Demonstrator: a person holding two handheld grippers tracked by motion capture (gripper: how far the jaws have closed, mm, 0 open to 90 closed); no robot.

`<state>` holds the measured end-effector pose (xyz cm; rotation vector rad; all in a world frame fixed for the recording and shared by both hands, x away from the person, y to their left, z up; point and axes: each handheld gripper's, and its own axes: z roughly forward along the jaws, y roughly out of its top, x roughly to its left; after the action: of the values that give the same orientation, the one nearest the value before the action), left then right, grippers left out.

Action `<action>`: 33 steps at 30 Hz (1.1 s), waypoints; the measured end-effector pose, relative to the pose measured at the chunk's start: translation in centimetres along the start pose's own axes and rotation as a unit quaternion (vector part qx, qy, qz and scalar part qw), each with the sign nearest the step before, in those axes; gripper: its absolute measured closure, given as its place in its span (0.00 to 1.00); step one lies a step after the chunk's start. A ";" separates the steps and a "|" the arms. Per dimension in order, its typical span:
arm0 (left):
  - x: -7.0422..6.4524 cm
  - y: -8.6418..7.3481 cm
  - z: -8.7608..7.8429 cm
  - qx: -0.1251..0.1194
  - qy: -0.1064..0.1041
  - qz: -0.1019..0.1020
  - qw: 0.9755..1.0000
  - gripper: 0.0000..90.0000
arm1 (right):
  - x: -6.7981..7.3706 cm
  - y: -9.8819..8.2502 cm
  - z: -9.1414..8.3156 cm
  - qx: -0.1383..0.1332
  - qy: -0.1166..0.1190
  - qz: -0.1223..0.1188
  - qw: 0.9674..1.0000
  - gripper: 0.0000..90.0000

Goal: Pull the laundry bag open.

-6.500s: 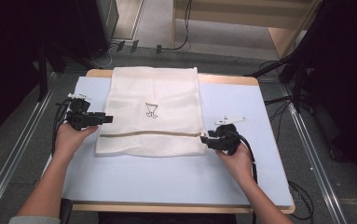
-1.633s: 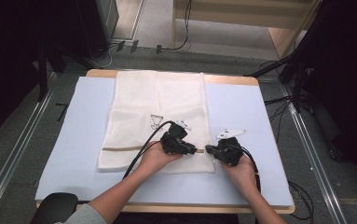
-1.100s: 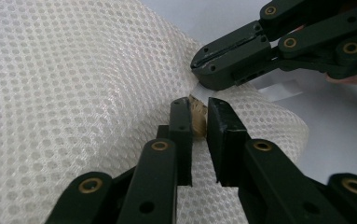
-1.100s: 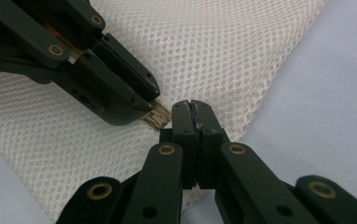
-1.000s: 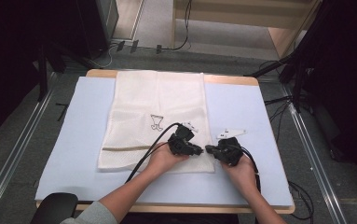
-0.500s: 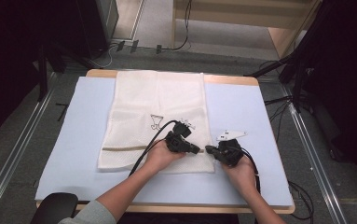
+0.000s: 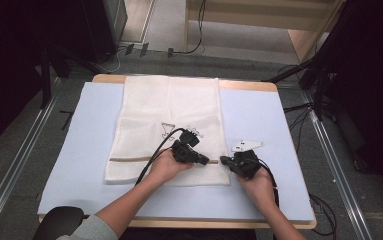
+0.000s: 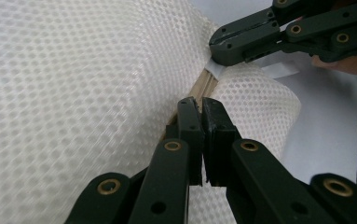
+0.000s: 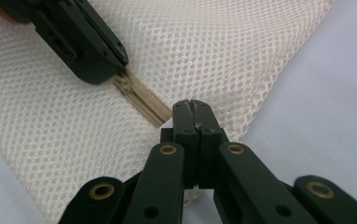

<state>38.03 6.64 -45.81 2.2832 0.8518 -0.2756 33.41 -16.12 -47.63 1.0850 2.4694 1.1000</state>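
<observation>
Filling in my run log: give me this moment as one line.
item: mesh laundry bag on blue mat | left gripper: shut on zipper | right gripper: shut on bag's zipper end

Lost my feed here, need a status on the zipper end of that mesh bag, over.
Left gripper and right gripper both shut on the zipper. Mesh bag flat on the blue mat. Nothing in the way.

Bag: our white mesh bag [image 7: 169, 125] lies flat on the blue mat [image 7: 279, 120].
Left gripper [image 7: 205, 160]: on the zipper line [image 7: 129, 159].
Right gripper [image 7: 225, 161]: at the bag's right edge.
</observation>
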 end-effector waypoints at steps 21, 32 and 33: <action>1.7 -1.9 -3.4 0.002 -0.006 -0.023 1.000 0.99 | -0.3 -0.3 0.0 -0.011 0.012 0.012 1.000 1.00; 2.4 -2.6 -5.0 -0.001 -0.006 -0.030 1.000 0.99 | -0.3 -0.3 0.0 -0.010 0.011 0.010 1.000 1.00; 2.3 -2.6 -5.0 0.000 -0.004 -0.030 1.000 0.99 | -0.3 -0.3 0.0 -0.010 0.011 0.011 1.000 1.00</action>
<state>37.97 12.58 -44.36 2.2575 0.9171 -0.3114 33.47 -16.47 -47.86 1.1040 2.4635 1.1457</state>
